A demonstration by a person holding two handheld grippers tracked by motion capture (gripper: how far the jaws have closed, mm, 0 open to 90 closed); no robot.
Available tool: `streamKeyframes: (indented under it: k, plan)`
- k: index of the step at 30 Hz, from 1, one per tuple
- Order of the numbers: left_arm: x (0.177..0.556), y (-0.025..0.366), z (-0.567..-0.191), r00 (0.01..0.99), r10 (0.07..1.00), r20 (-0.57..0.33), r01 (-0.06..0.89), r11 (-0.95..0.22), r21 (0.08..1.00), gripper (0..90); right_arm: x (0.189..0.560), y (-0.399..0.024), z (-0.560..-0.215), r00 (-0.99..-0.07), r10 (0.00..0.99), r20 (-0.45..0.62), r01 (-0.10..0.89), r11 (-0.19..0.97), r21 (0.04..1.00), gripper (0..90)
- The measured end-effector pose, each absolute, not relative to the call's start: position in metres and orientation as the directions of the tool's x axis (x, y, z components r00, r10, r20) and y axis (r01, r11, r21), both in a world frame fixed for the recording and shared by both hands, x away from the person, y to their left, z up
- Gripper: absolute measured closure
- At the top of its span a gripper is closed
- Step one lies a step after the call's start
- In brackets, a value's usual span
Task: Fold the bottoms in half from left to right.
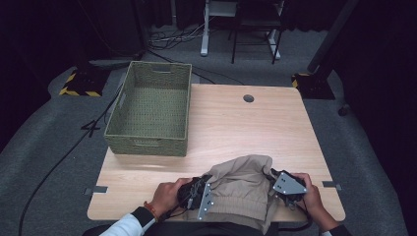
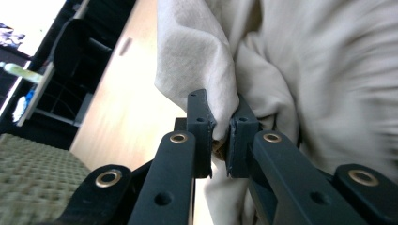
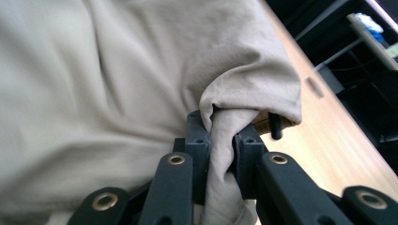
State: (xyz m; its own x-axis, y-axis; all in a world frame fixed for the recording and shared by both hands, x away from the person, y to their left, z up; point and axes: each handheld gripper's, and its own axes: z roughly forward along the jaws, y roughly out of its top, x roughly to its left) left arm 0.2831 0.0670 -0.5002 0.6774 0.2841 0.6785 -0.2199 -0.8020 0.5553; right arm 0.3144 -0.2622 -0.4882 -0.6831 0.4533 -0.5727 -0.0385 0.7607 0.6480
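A beige garment (image 1: 246,184) lies bunched at the near edge of the wooden table (image 1: 236,123), its lower part hanging over the front. My left gripper (image 1: 206,189) is shut on the garment's left edge; in the left gripper view a fold of cloth (image 2: 206,61) is pinched between the two black jaws at the left gripper (image 2: 221,136). At the garment's right side, my right gripper (image 1: 276,183) is shut on another fold. The right gripper view has that cloth (image 3: 234,89) squeezed between the jaws of the right gripper (image 3: 220,140).
A green woven basket (image 1: 125,105) with nothing in it stands at the table's far left corner. A round cable hole (image 1: 248,98) sits near the far edge. Metal brackets (image 1: 98,189) mark both front corners. Chair legs and cables are on the floor beyond.
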Motion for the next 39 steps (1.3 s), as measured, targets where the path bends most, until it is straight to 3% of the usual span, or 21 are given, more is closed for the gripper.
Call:
streamKeyframes:
  k: [4, 6, 11, 14, 19, 24, 28, 33, 35, 36, 39]
  plan:
    - [0.289, 0.067, -0.503, 0.724, 0.264, 0.637, -0.195, -0.808, 0.557, 82.8, 0.317, -0.26, -0.497, -0.692, 0.459, -0.557, 0.004, 0.774, 0.634, 80.2]
    - [0.297, 0.07, -0.502, 0.755, 0.31, 0.578, -0.142, -0.783, 0.606, 82.7, 0.321, -0.256, -0.498, -0.69, 0.46, -0.559, 0.018, 0.783, 0.622, 80.4]
    - [0.304, 0.067, -0.498, 0.724, 0.313, 0.615, -0.137, -0.809, 0.572, 83.1, 0.334, -0.254, -0.49, -0.664, 0.516, -0.541, 0.052, 0.754, 0.654, 79.2]
    - [0.318, 0.064, -0.491, 0.716, 0.364, 0.596, -0.095, -0.796, 0.598, 83.3, 0.348, -0.255, -0.481, -0.658, 0.558, -0.506, 0.088, 0.724, 0.684, 79.4]
    - [0.344, 0.057, -0.459, 0.625, 0.483, 0.613, -0.037, -0.766, 0.641, 83.4, 0.376, -0.25, -0.455, -0.587, 0.606, -0.536, 0.077, 0.702, 0.708, 80.0]
    - [0.339, 0.058, -0.433, 0.465, 0.552, 0.692, -0.091, -0.748, 0.658, 83.4, 0.378, -0.247, -0.41, -0.478, 0.677, -0.56, -0.05, 0.615, 0.787, 79.4]
    - [0.307, 0.063, -0.458, 0.48, 0.466, 0.743, -0.178, -0.778, 0.602, 83.5, 0.345, -0.254, -0.414, -0.529, 0.622, -0.578, -0.142, 0.606, 0.782, 78.6]
    - [0.268, 0.067, -0.509, 0.561, 0.248, 0.79, -0.26, -0.853, 0.453, 83.7, 0.302, -0.264, -0.473, -0.679, 0.454, -0.577, -0.103, 0.719, 0.687, 79.4]
    - [0.264, 0.067, -0.513, 0.571, 0.231, 0.788, -0.262, -0.858, 0.441, 83.6, 0.291, -0.265, -0.487, -0.71, 0.406, -0.576, -0.103, 0.749, 0.654, 79.8]
    - [0.266, 0.069, -0.51, 0.608, 0.25, 0.753, -0.246, -0.843, 0.479, 83.5, 0.286, -0.265, -0.49, -0.702, 0.385, -0.598, -0.122, 0.763, 0.635, 80.1]
    - [0.269, 0.072, -0.511, 0.657, 0.24, 0.715, -0.231, -0.838, 0.494, 82.6, 0.283, -0.268, -0.495, -0.711, 0.403, -0.576, -0.113, 0.743, 0.659, 80.9]
